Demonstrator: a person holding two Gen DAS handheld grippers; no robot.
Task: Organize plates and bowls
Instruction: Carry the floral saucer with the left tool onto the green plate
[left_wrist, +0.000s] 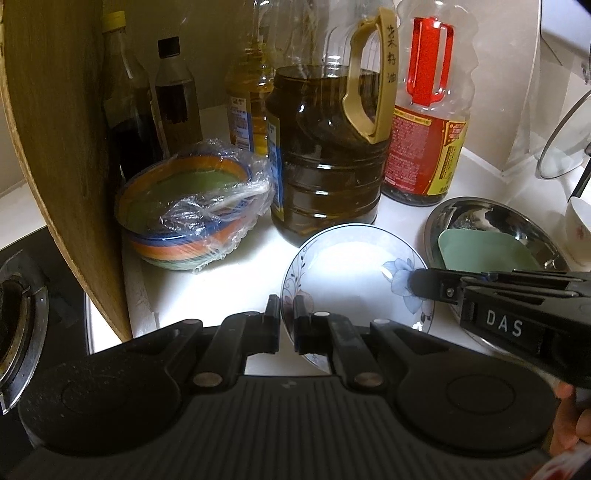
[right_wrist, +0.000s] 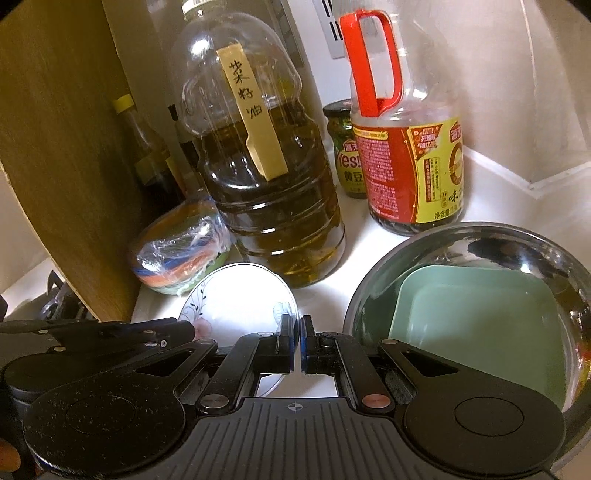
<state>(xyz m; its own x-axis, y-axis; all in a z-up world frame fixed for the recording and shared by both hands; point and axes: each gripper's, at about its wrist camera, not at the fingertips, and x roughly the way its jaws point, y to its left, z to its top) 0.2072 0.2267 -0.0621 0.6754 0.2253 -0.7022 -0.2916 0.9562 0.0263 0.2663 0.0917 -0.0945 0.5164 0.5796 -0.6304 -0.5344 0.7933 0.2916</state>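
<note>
A white plate with blue flower and vine print lies on the white counter; it also shows in the right wrist view. My left gripper is shut on its near-left rim. My right gripper is shut on its right rim; it shows from the side in the left wrist view. To the right a steel bowl holds a green square dish. A stack of coloured bowls wrapped in plastic film sits at the left.
Large oil jug and red-handled sauce bottle stand right behind the plate, with smaller bottles further left. A wooden board leans at the left, beside a stove burner. A glass lid and a cup are at far right.
</note>
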